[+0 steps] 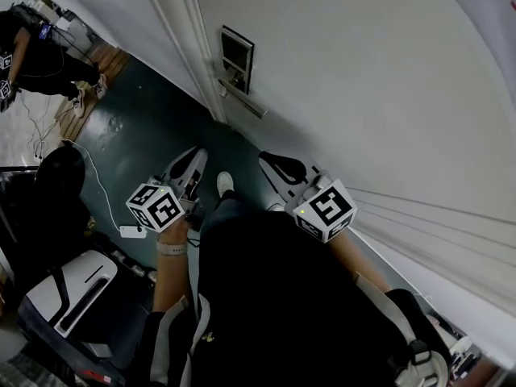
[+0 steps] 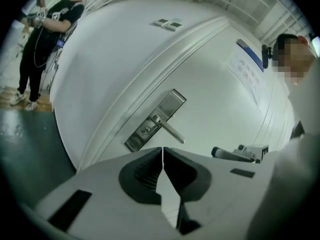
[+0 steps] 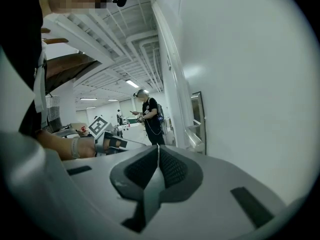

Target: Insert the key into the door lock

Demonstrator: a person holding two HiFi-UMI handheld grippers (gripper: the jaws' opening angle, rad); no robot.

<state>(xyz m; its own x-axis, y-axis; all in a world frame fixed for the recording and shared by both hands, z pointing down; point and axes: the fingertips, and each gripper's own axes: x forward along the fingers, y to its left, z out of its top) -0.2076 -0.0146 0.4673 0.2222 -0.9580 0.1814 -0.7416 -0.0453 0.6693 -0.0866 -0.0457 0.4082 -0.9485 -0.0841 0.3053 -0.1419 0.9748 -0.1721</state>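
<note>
White door [image 1: 363, 79] filled the head view, with its lock plate [image 1: 237, 53] and handle [image 1: 244, 99] near the frame, well apart from both my tools. My left gripper [image 1: 194, 158] and right gripper [image 1: 274, 164] hung lower, pointing toward the door. In the left gripper view, my jaws were pressed together, empty, with the lock plate beyond them. In the right gripper view, those jaws were likewise pressed together, with the handle off to their right.
</note>
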